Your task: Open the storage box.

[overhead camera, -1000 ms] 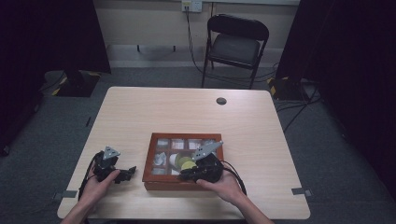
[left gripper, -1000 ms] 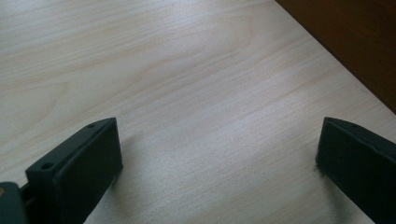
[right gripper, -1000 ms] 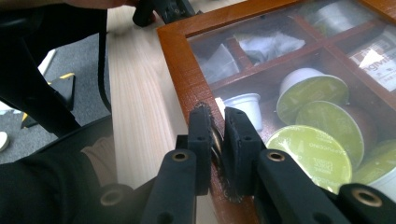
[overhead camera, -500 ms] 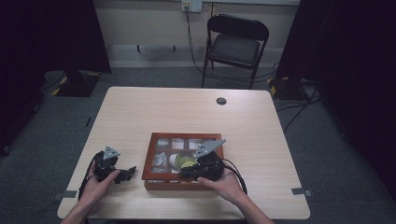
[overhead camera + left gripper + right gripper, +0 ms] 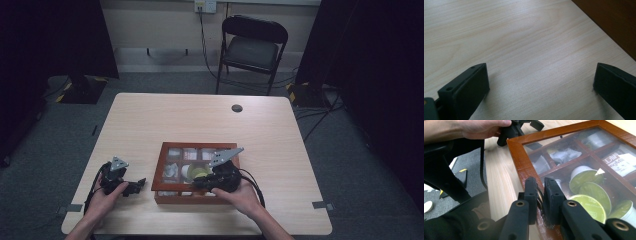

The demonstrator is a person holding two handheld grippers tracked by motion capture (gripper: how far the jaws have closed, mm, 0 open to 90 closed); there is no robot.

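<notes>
Nothing has shifted since the earlier frames: both hands and the box lie as before. The right gripper (image 5: 540, 195) has its jaws drawn together, clamped on a small brass-coloured knob (image 5: 540, 197) at the near edge of the wooden box (image 5: 159, 172). In the high view this gripper (image 5: 196, 183) sits over the box's near right part, held by the right hand (image 5: 240, 192).

The box is a glass-lidded, compartmented case standing near the table's near edge, at its middle. Through the glass lie green-topped coffee pods (image 5: 589, 206) nearest the jaws, with white sachets (image 5: 624, 163) in compartments beyond.

The left gripper (image 5: 136, 185) rests on the table (image 5: 200, 120), just left of the box, held by the left hand (image 5: 102, 197). Its jaws stand wide apart with bare tabletop (image 5: 536, 50) between them.
</notes>
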